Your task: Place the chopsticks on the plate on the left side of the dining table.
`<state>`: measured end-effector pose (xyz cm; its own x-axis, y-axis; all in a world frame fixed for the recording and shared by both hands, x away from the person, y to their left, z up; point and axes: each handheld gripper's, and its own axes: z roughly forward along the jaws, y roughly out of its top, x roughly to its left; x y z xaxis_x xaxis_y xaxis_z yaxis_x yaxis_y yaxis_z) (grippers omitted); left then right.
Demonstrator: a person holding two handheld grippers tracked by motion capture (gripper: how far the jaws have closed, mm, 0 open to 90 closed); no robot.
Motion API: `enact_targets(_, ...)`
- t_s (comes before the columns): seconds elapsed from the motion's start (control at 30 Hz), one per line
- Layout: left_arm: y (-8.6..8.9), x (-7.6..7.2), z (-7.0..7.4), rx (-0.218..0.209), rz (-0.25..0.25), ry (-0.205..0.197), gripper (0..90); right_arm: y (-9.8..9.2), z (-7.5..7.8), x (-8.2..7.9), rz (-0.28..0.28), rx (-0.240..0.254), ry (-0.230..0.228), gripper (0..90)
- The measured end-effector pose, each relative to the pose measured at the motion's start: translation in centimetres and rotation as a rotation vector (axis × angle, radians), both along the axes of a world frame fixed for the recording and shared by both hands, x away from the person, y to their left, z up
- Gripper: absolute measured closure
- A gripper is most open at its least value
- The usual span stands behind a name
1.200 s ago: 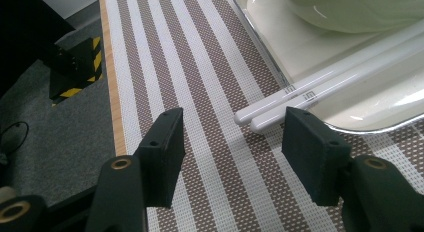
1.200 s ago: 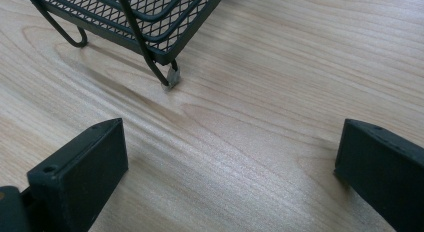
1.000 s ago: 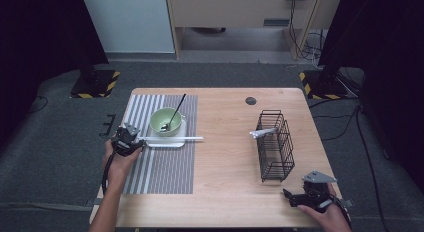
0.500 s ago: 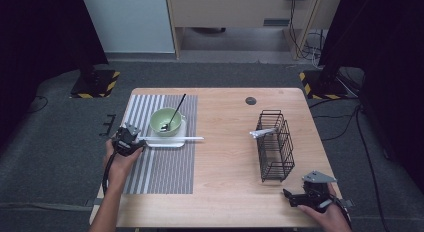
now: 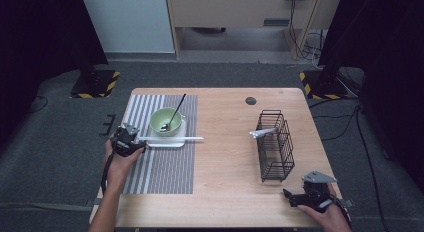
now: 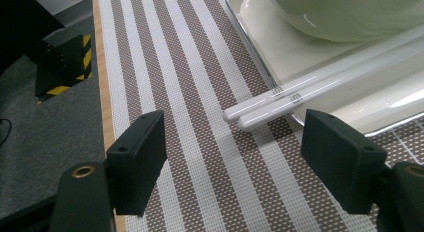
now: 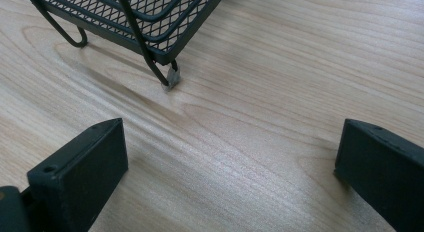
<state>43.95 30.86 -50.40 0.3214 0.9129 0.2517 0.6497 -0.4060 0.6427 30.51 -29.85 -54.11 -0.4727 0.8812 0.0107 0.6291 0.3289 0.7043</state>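
A pair of white chopsticks [image 5: 172, 138] lies across the front rim of a white tray [image 5: 176, 144], their ends [image 6: 260, 109] sticking out over the striped placemat [image 5: 160, 162]. On the tray stands a pale green bowl [image 5: 165, 121] with a black spoon [image 5: 176, 109] in it. My left gripper [image 5: 140, 140] sits at the chopsticks' left end. Its jaws have just been opening and stand apart [image 6: 235, 137], with the chopstick tips just ahead of them and untouched. Low over the bare wood at the front right, my right gripper [image 5: 287, 194] is open [image 7: 230, 142] with nothing in it.
A black wire basket [image 5: 274, 144] stands on the right half of the table with a pale utensil [image 5: 262, 133] poking out of its left side; one of its feet [image 7: 172, 77] is just ahead of my right gripper. A dark round grommet [image 5: 250, 100] sits near the far edge.
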Motion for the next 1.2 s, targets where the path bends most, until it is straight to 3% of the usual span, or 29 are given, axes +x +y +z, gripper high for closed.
enact_targets(0.17,0.0,0.1,0.2,-0.007,-0.001,0.015,20.8,0.0,0.0,0.0,0.0,0.0,0.0,0.4)
enact_targets(0.67,-0.1,0.1,1.0,-0.021,-0.004,0.009,13.8,0.0,0.0,0.0,0.001,-0.001,0.0,0.4)
enact_targets(0.93,-0.2,-0.1,1.7,-0.031,-0.018,-0.006,11.9,0.0,0.0,0.0,0.0,0.0,0.0,0.4)
enact_targets(1.2,-0.9,0.0,2.2,-0.041,-0.05,0.012,8.8,0.0,0.0,0.0,0.001,-0.001,0.0,0.4)
